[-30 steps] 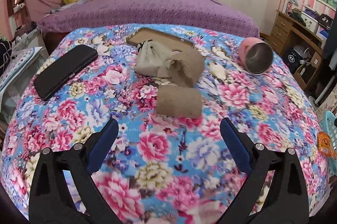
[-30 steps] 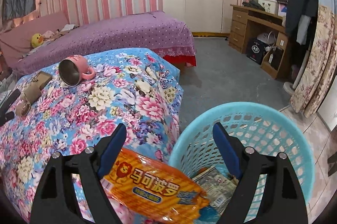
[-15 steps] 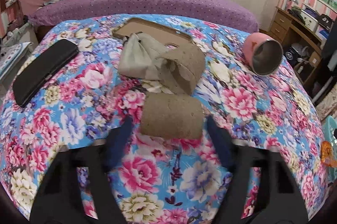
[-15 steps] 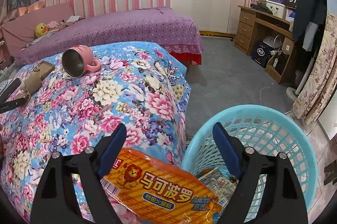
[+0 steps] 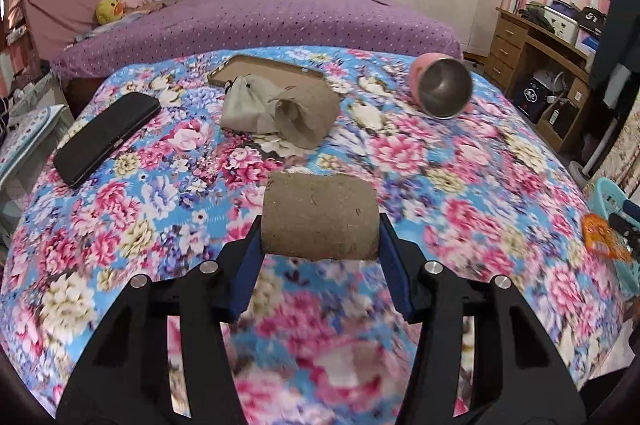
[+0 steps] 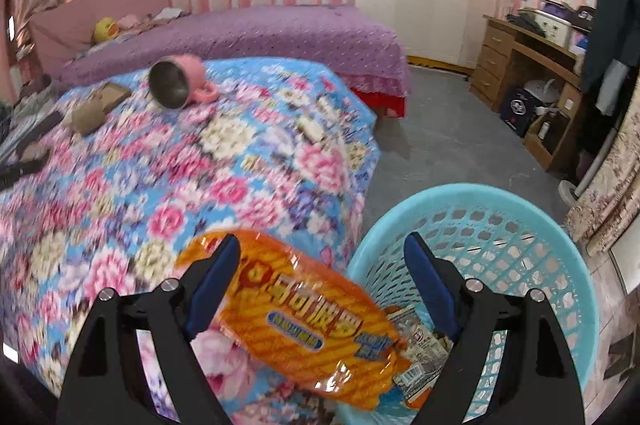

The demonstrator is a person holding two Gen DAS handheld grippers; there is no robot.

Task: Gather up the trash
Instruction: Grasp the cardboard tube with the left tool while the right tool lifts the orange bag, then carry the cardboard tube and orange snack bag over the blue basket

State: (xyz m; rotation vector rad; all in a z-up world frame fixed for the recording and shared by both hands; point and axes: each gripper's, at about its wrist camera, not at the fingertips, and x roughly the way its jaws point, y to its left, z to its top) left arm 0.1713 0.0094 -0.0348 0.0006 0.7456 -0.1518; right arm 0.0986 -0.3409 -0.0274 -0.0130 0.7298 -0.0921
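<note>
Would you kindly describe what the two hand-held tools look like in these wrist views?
Both look alike. The left tool and the right tool each have two matte black, angular arms that spread in a V, with round silver bolt heads along them. Each finger carries a flat blue pad on its inner face. No cables, markings, hands or sleeves show in either view.

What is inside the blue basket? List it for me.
In the blue basket, an orange snack wrapper hangs over the rim, partly inside. Printed packets lie beneath it. The basket floor under them and behind the right gripper is hidden.
</note>
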